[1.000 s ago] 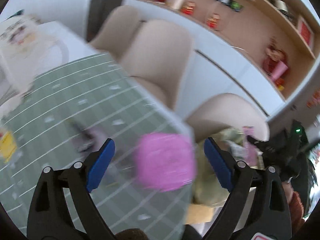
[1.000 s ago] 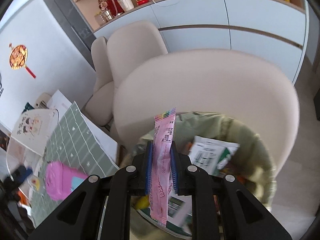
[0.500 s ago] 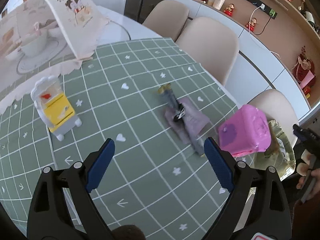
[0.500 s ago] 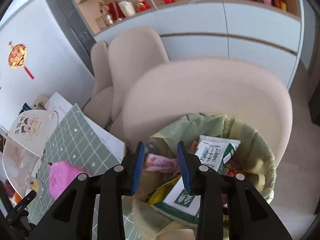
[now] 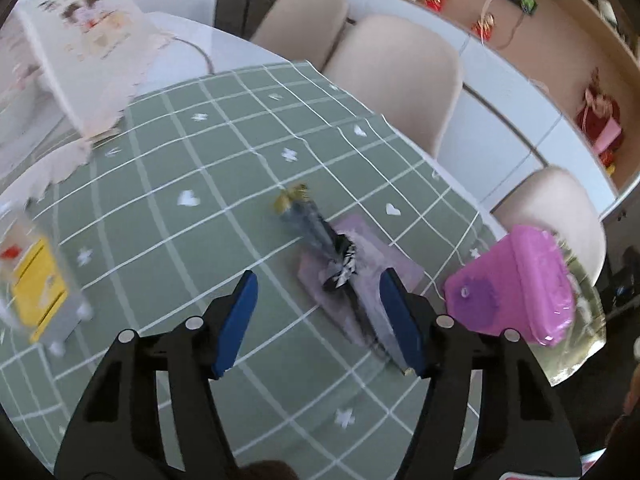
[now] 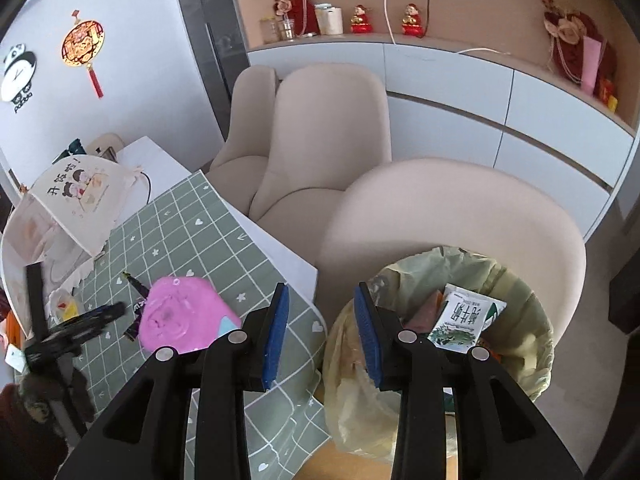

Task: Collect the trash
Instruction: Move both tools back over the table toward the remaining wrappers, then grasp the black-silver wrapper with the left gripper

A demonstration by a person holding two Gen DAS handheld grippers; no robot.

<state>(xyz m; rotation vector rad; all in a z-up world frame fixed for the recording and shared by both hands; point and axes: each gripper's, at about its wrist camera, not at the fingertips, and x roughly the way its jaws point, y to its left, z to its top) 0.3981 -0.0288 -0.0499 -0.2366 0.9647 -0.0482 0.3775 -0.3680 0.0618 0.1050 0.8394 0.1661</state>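
Green grid-patterned mat [image 5: 168, 216] on white surface [image 6: 280, 248]; pink plastic box [image 5: 516, 284] at its edge; yellow toy cabinet [image 5: 34, 280]; printed mesh cover [image 6: 76, 204]; three beige chairs [image 6: 328, 136].

A thin, crinkly plastic bin liner [image 6: 516, 280], a glossy pink plastic box [image 5: 516, 284], and a matt green tablecloth [image 5: 192, 240].

My left cam's blurry, so the yellow toy [image 5: 34, 292] is smeared, and my finger [image 5: 402, 322] covers the wrappers' [image 5: 340, 272] end.

Green grid mat [image 5: 224, 184] carries wrappers [image 5: 340, 268], pink box [image 5: 516, 284], yellow toy [image 5: 36, 280].
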